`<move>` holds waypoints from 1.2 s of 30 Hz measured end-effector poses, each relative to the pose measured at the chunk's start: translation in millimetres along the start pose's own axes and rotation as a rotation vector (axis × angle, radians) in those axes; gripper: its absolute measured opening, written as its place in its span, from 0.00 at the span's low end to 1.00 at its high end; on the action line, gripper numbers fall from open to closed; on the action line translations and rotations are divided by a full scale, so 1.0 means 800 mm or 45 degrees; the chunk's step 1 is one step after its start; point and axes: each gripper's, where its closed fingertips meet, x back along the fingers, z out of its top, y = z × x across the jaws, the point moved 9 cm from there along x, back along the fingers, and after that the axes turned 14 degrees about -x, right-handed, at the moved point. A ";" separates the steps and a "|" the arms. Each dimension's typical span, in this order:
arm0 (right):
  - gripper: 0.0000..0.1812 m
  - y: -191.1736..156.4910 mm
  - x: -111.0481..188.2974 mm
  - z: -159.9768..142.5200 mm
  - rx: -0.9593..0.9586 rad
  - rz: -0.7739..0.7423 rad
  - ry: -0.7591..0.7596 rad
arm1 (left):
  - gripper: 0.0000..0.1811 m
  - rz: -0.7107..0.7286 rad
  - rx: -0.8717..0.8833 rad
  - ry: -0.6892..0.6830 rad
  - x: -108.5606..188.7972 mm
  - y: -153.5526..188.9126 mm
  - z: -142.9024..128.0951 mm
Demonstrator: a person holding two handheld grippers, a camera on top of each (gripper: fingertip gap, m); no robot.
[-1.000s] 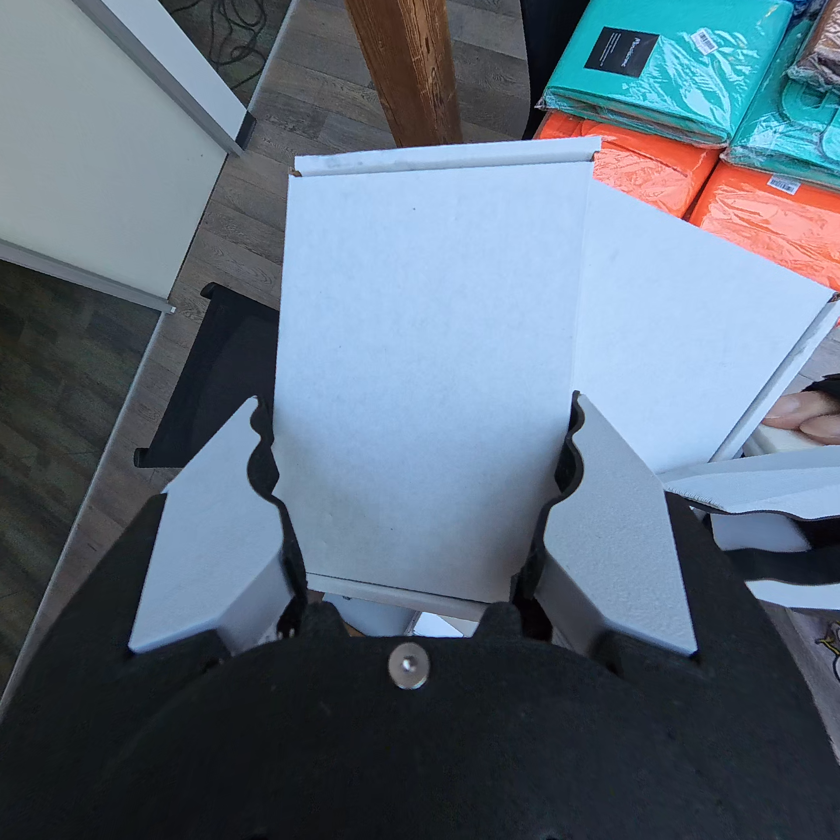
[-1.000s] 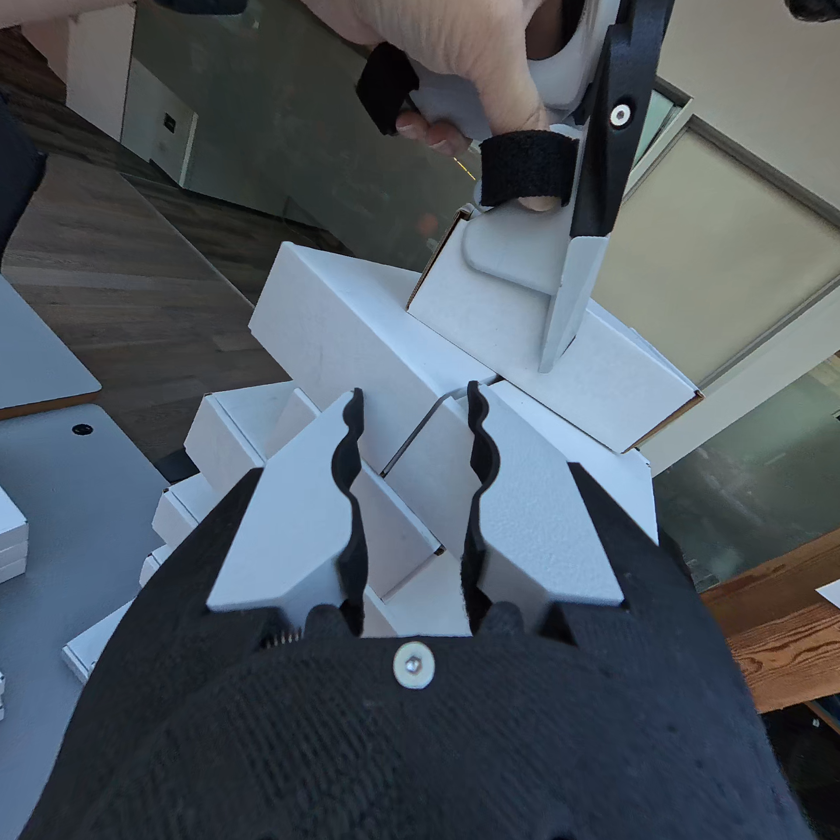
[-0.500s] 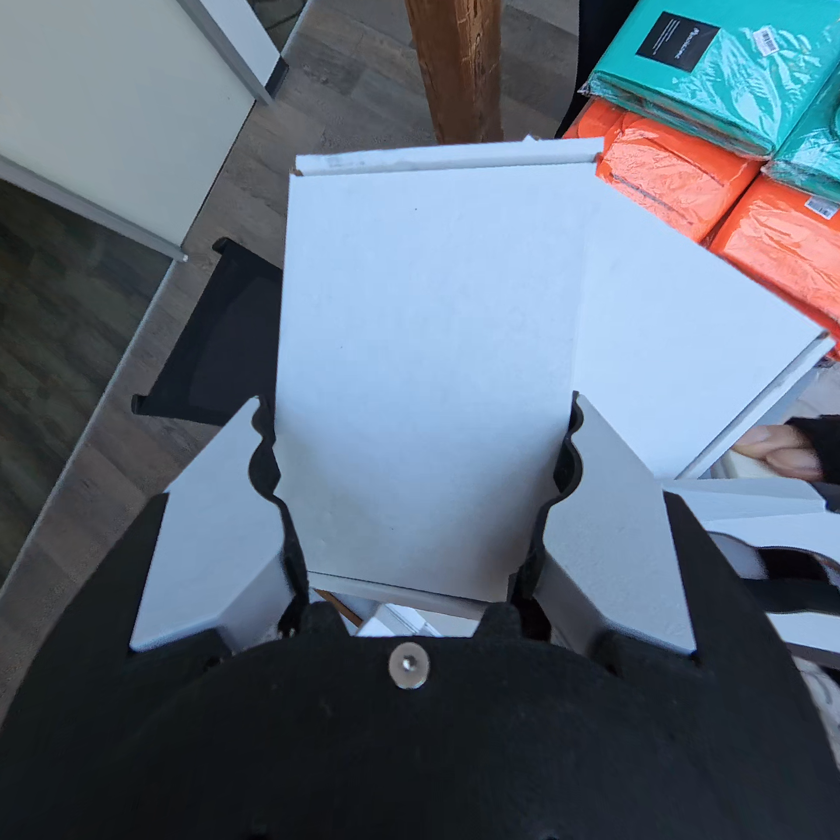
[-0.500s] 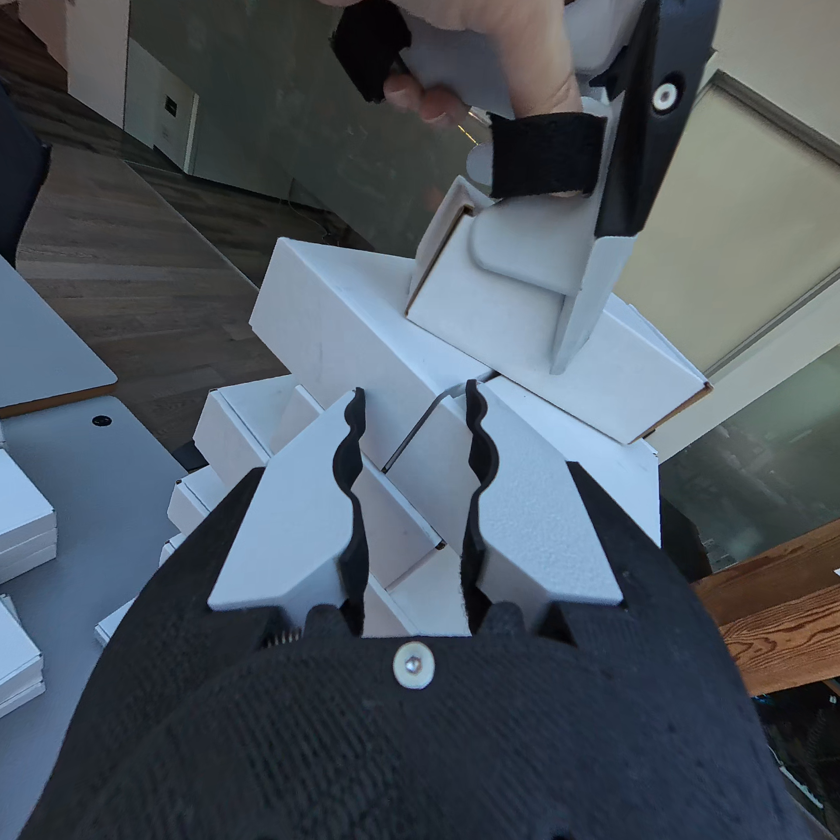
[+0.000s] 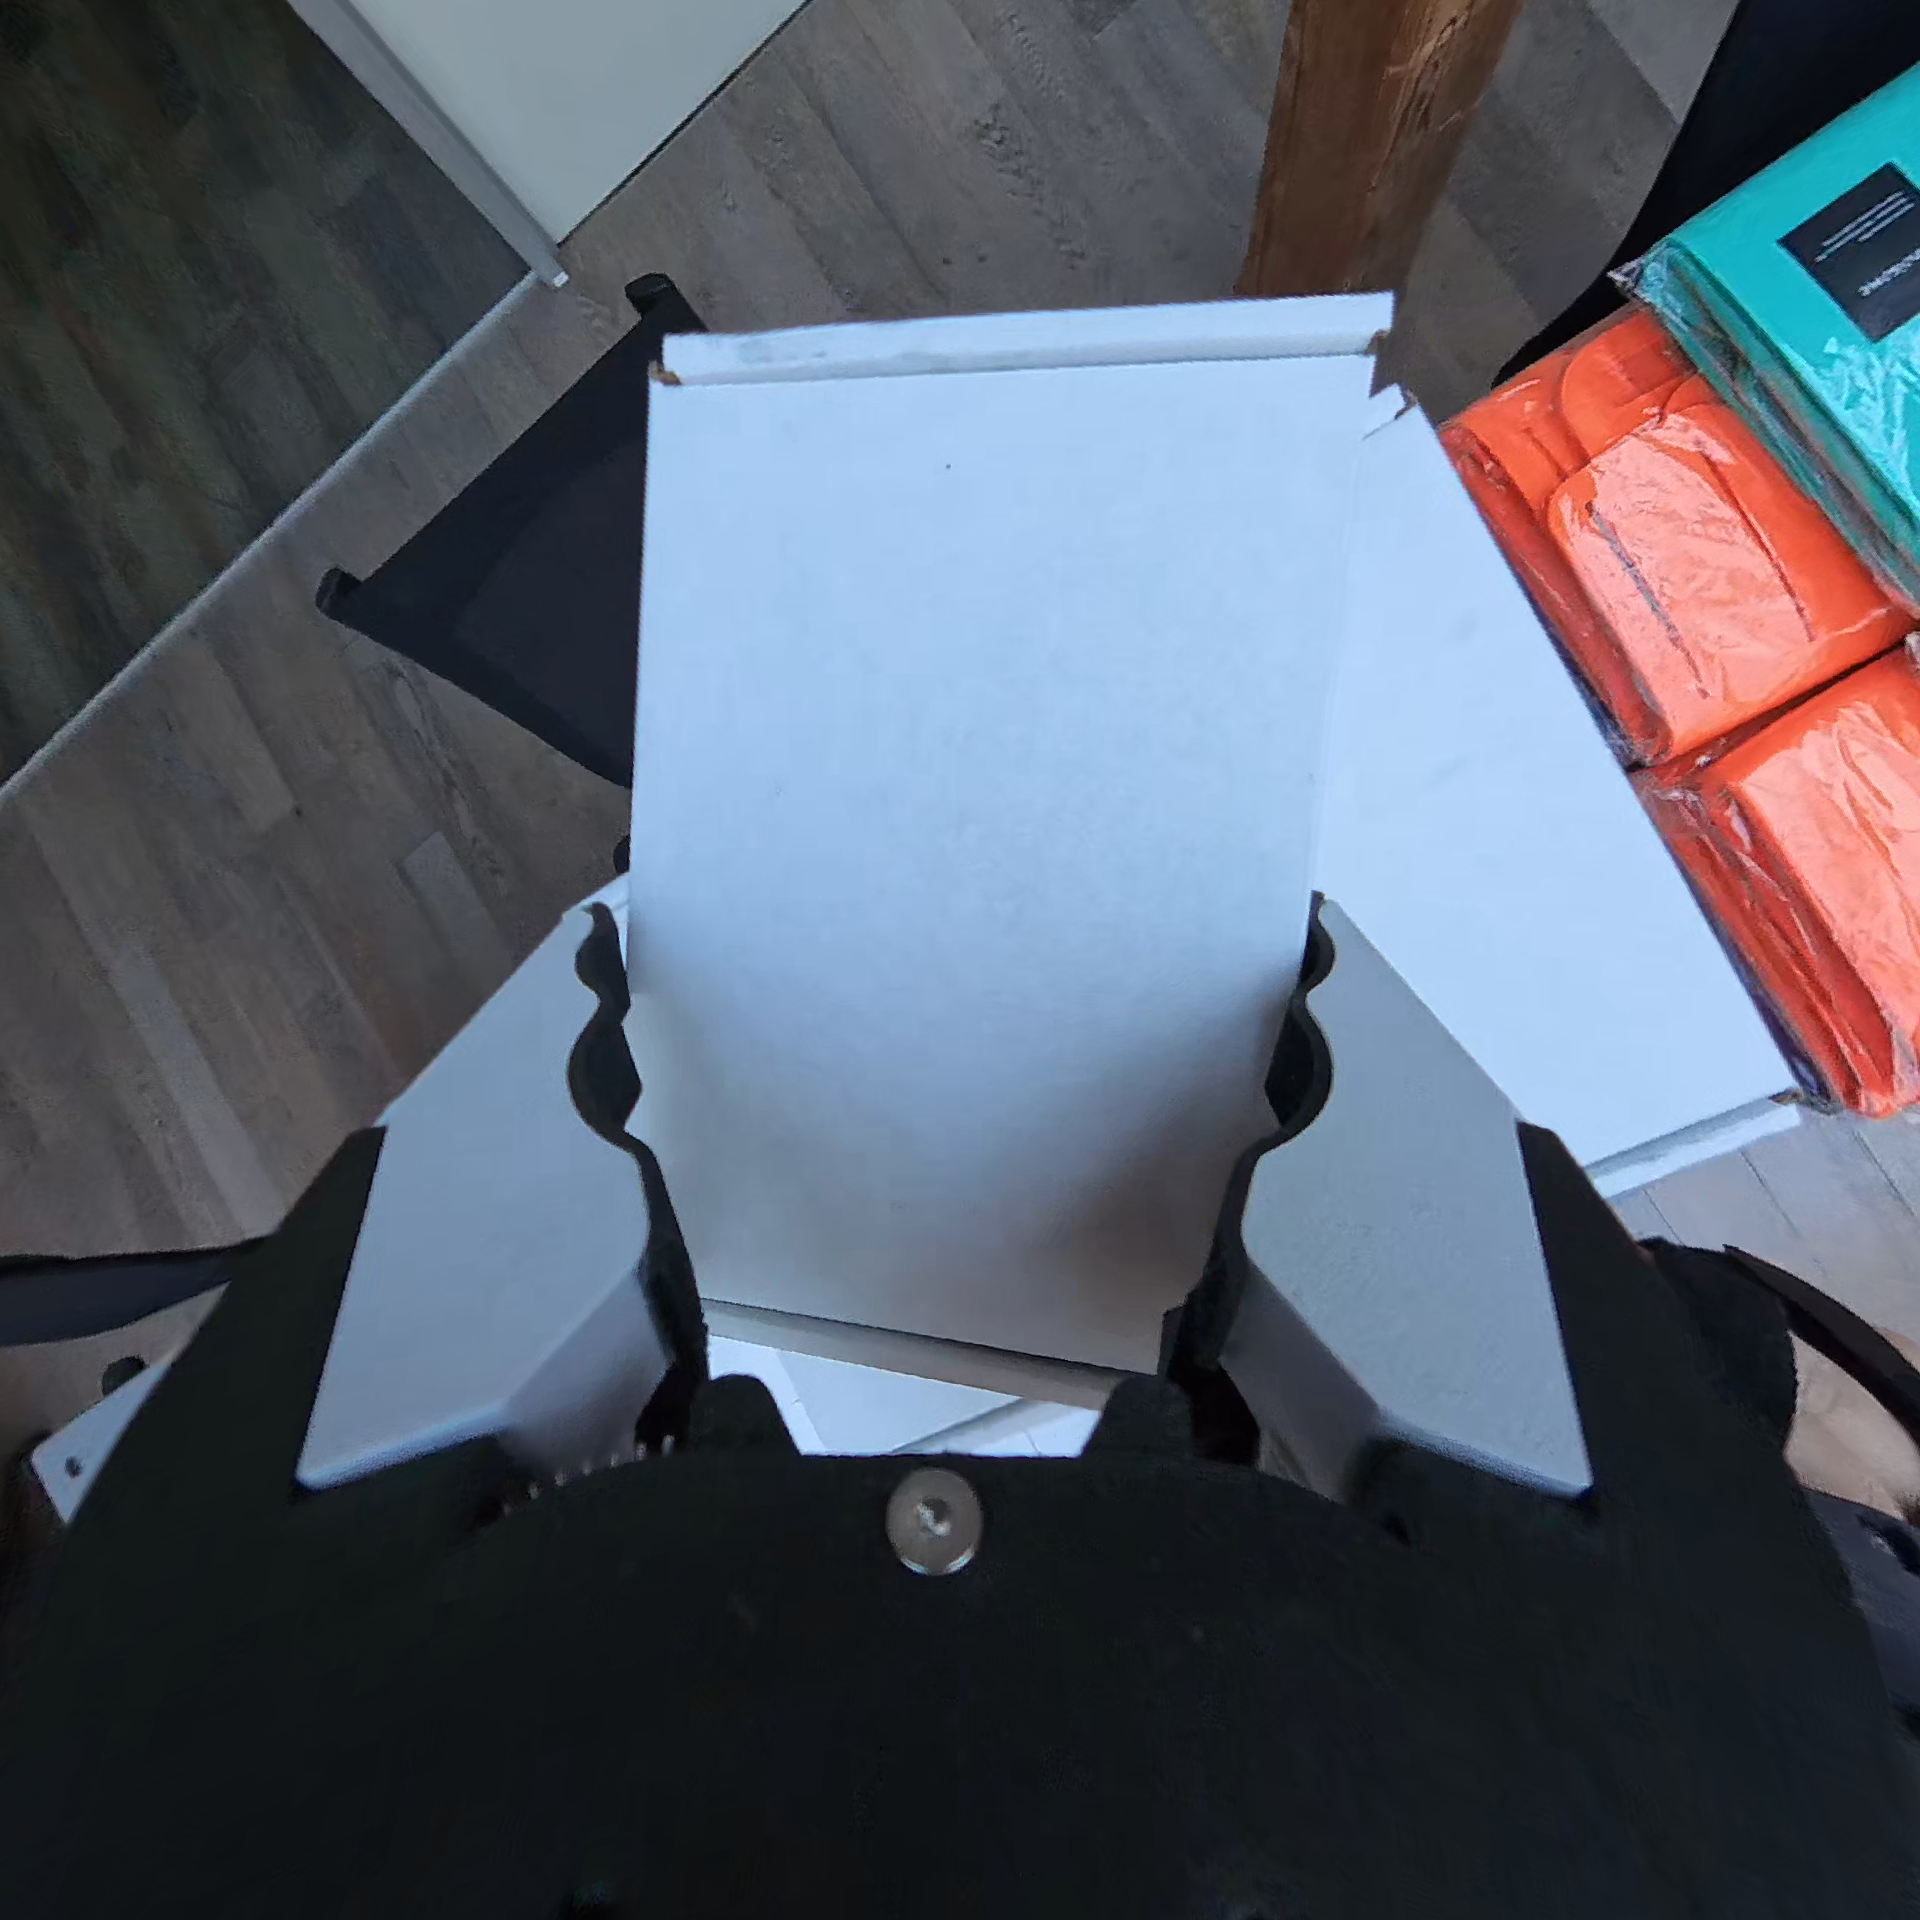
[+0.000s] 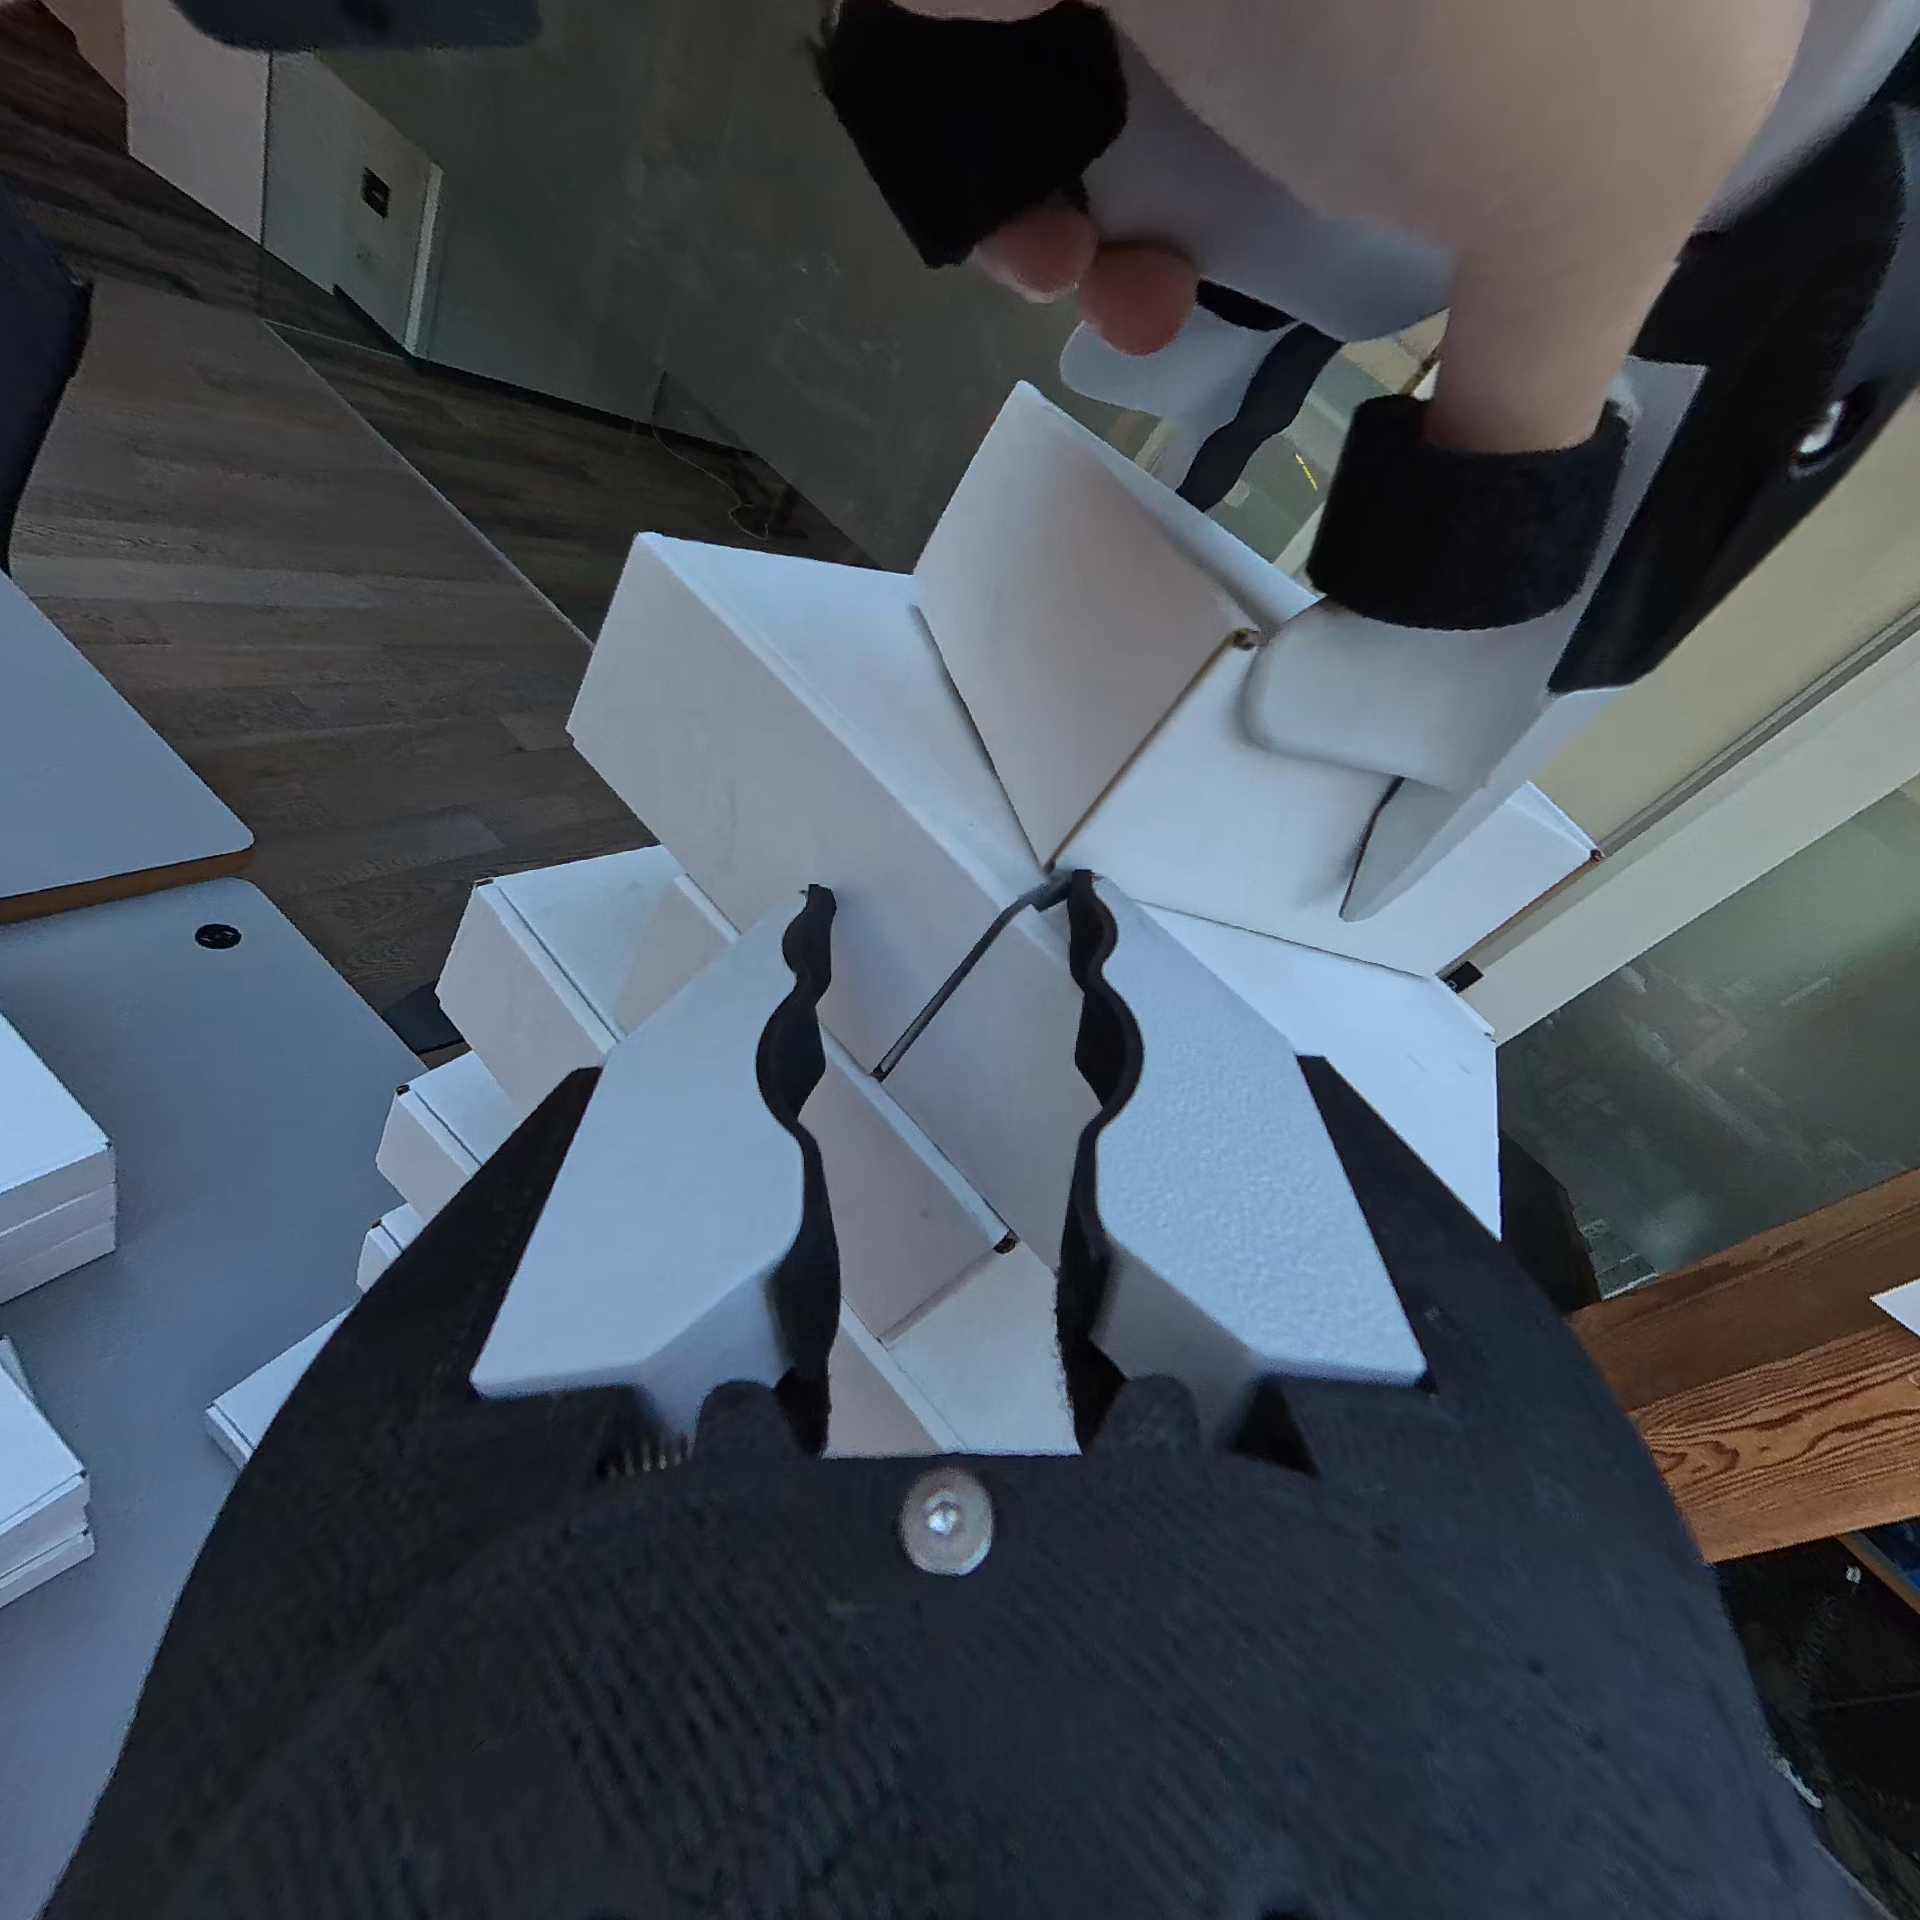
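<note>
A white cardboard mailer box point(image 5: 966, 810) fills the left wrist view. My left gripper point(image 5: 956, 914) is shut on it, one finger on each long side. A white flap point(image 5: 1507, 790) spreads to its right. In the right wrist view my right gripper point(image 6: 951, 894) is shut on a narrow part of the same box point(image 6: 748, 727), with a dark slit between the fingers. The left gripper's finger point(image 6: 1403, 821) and the person's hand point(image 6: 1351, 135) show at the upper right, pinching the box's far end, where a flap point(image 6: 1060, 623) stands up.
Orange point(image 5: 1704, 623) and teal point(image 5: 1808, 270) plastic-wrapped packs lie at the right, a wooden post point(image 5: 1361, 135) behind. A black stand point(image 5: 509, 613) sits on the wood floor. More white boxes point(image 6: 540, 966) are stacked under the held one, others point(image 6: 42, 1195) on a grey table point(image 6: 208, 1060).
The box, held by both grippers, has turned and tilted against the background. The left gripper and hand now loom closer in the right view, and the end flap stands up more.
</note>
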 end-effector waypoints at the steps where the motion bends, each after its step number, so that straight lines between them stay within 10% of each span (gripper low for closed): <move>1: 0.26 0.001 0.000 0.000 -0.002 -0.002 -0.002 | 0.69 0.024 0.015 -0.021 0.000 0.001 0.002; 16: 0.29 0.006 0.026 0.005 0.107 -0.025 0.160 | 0.69 0.030 0.130 -0.141 -0.003 0.000 0.009; 36: 0.25 0.025 0.023 -0.001 0.129 0.086 -0.122 | 0.69 -0.008 0.210 -0.186 0.001 0.003 0.009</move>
